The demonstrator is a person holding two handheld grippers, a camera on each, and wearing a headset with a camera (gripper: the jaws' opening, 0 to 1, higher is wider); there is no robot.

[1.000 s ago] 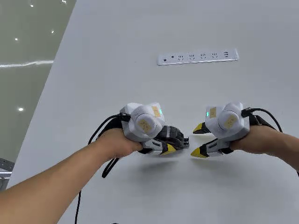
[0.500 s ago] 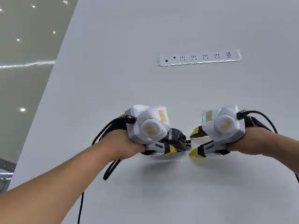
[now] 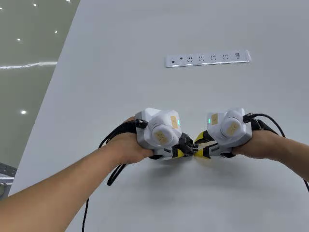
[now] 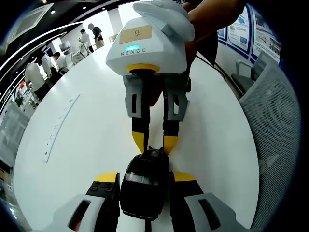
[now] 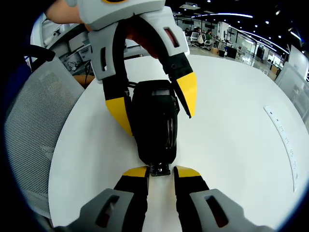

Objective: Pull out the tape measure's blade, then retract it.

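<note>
Well to our side of the power strip [image 3: 207,58], over the white counter [image 3: 145,72], the tape measure [image 5: 154,121] sits clamped in the left tongs [image 4: 146,177], both pads flat against the sides of its black case. Our right tongs [image 5: 155,171] face it nose to nose. Their yellow tips stand narrowly either side of the small metal hook [image 5: 159,169] at the case mouth, and we cannot tell whether they pinch it.

We judge the case hard, chunky and fairly dense, so a firm squeeze across its broad sides should hold it without harm. We expect the blade to be thin, springy steel that kinks if bent sideways and snaps home under its spring. So we would take it by the hook alone, draw straight out along the slot, and ease it back. That hook looks tiny and smooth, and may slip from the tips.
</note>
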